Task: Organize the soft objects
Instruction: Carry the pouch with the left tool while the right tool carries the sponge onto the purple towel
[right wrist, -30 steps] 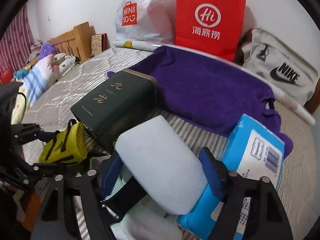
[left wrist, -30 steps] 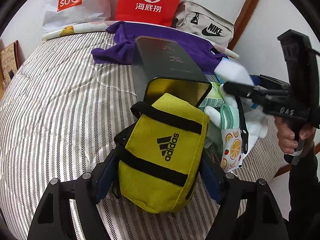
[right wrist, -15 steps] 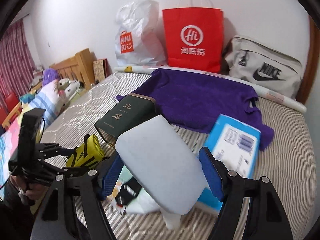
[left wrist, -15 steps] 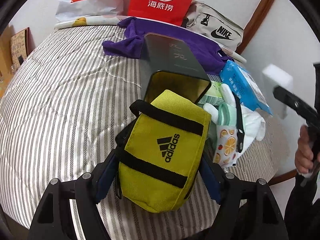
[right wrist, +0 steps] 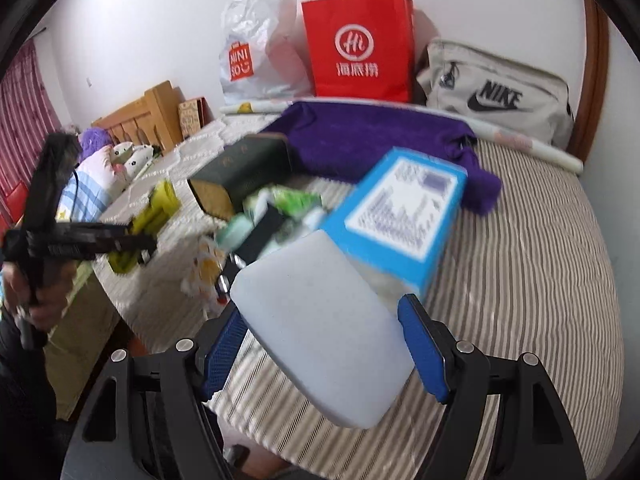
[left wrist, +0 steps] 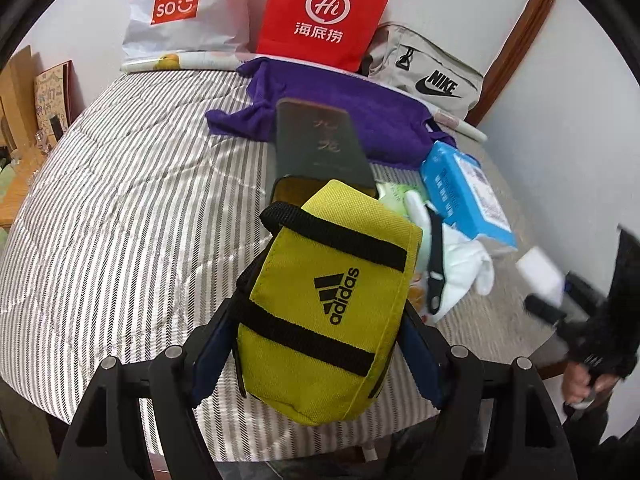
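Soft things are mid-sort: the left tool [left wrist: 316, 344] clamps the yellow pouch [left wrist: 328, 320], the right tool [right wrist: 324, 344] pinches the white sponge [right wrist: 320, 328], both needing a landing spot on the bed [left wrist: 120, 220].

Pretty even, soft daylight-ish light in both views, no hard shadows, just faint shade under the stuff on the bed. Heavy fisheye warp: black vignette in the corners and the striped bedspread [left wrist: 120, 208] bulges like a dome. Left wrist view is mostly sharp, only the right gripper [left wrist: 548, 300] at the edge smears. Right wrist view has lots of motion blur: the blue tissue pack [right wrist: 400, 208] text is unreadable and the left gripper [right wrist: 100, 240] streaks. White plastic bag [right wrist: 256, 40] shows mild glare.
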A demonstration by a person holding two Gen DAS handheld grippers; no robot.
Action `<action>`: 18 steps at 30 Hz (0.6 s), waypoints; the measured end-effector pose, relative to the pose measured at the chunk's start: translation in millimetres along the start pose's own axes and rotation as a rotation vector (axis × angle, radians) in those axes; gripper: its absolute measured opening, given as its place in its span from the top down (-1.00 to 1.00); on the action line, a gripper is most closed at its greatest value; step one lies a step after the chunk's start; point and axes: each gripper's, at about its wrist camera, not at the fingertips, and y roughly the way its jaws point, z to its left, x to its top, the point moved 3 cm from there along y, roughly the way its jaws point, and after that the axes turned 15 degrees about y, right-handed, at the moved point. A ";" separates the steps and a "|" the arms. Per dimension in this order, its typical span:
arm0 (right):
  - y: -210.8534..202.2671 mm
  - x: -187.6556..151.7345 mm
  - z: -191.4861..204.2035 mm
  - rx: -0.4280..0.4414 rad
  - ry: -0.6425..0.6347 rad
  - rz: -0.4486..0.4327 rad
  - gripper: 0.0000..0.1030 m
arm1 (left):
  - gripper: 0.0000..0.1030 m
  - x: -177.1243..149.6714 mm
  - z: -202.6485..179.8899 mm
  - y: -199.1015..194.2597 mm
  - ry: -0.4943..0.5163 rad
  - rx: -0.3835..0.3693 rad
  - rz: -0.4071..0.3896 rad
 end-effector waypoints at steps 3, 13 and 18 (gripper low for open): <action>3.1 -10.1 -7.2 -0.008 0.015 0.023 -0.45 | -0.47 5.7 -4.3 -4.3 -0.008 -0.013 -0.004; 18.0 -20.9 -18.3 -0.009 0.026 0.073 -0.45 | -0.47 31.6 -11.8 -11.0 -0.011 -0.008 -0.026; 30.8 -17.9 -26.2 0.001 0.049 0.106 -0.45 | -0.47 46.1 -12.4 -8.6 -0.004 0.004 -0.029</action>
